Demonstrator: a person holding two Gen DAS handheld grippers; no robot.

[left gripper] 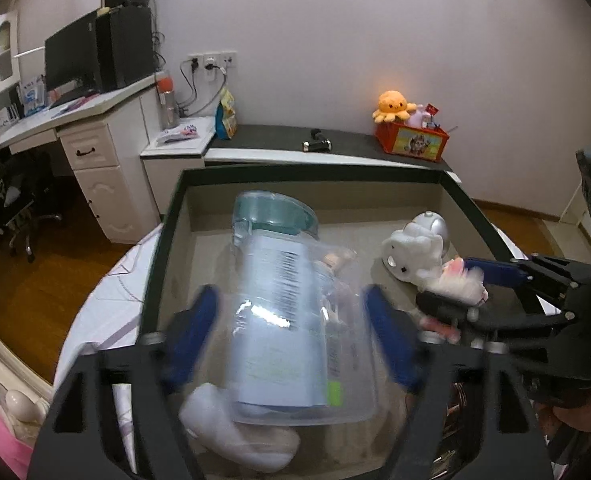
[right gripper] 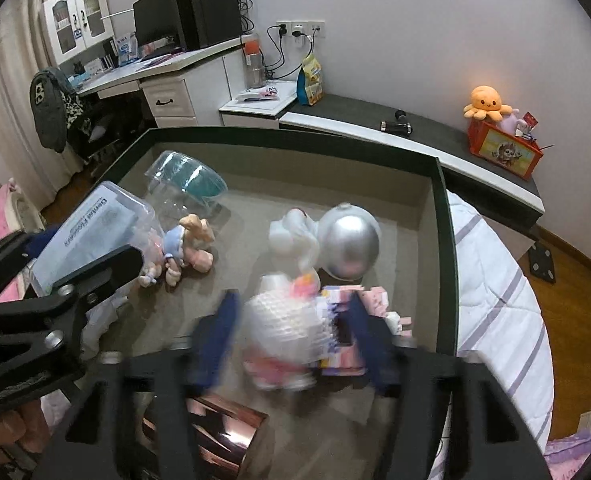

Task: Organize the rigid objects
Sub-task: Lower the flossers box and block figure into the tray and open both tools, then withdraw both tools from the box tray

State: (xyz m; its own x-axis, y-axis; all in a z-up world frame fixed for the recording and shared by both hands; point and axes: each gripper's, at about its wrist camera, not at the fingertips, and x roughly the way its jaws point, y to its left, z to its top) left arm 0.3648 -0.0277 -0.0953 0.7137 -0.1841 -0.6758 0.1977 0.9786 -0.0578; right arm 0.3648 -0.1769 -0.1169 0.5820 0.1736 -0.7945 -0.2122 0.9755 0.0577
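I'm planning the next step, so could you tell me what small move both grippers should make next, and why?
Probably lift both clear: the left gripper brackets the clear plastic jar, the right gripper the white plush toy, both already inside the dark-rimmed storage box.

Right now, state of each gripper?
Left gripper: open, fingers either side of the clear plastic jar, not pressing it.
Right gripper: open, fingers astride the white plush toy.

One box (right gripper: 441, 240); two clear jars (right gripper: 95, 232); one silver dome (right gripper: 349, 240); one doll (right gripper: 191, 246).
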